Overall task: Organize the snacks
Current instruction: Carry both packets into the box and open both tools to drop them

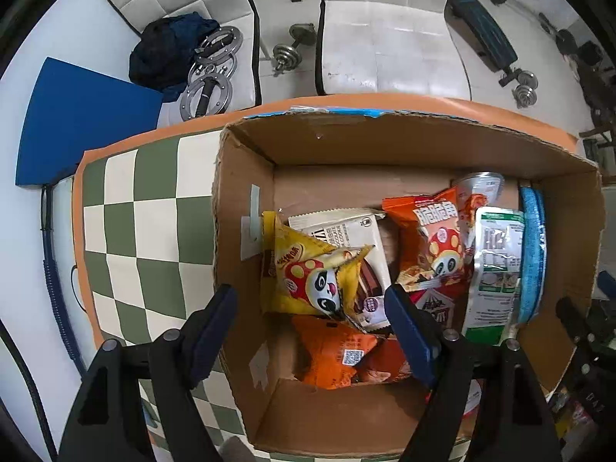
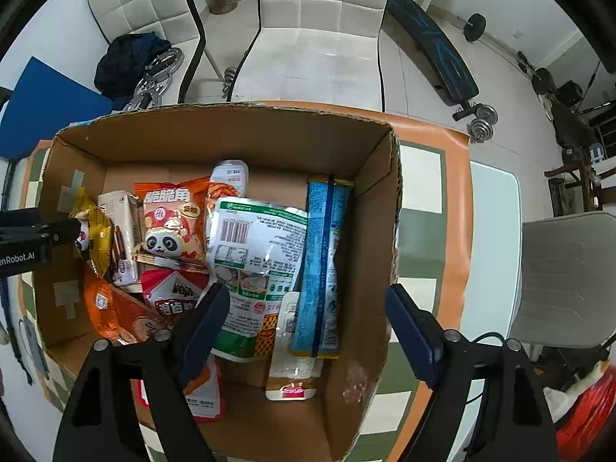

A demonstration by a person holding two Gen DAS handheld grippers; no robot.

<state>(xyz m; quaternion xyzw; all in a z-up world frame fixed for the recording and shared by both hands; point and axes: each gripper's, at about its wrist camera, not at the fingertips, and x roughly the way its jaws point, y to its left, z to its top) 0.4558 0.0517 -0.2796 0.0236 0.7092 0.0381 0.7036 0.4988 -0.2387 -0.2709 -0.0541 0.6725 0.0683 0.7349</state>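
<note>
- Both claws spread wide above the cardboard box (image 2: 184, 134), pads on nothing: left gripper (image 1: 310, 327) over the yellow panda bag (image 1: 308, 281), right gripper (image 2: 308, 327) over the blue packet (image 2: 321, 265).
- Probably a release step; best to lift straight up, clear of the box walls, without snagging a wrapper.
- Inside the box: yellow bag and cream cookie pack (image 1: 342, 231) at left, orange panda bag (image 2: 173, 223) mid, white-green pouch (image 2: 254, 254) beside the blue packet at right.
- Box on the checkered mat (image 1: 134, 238).
</note>
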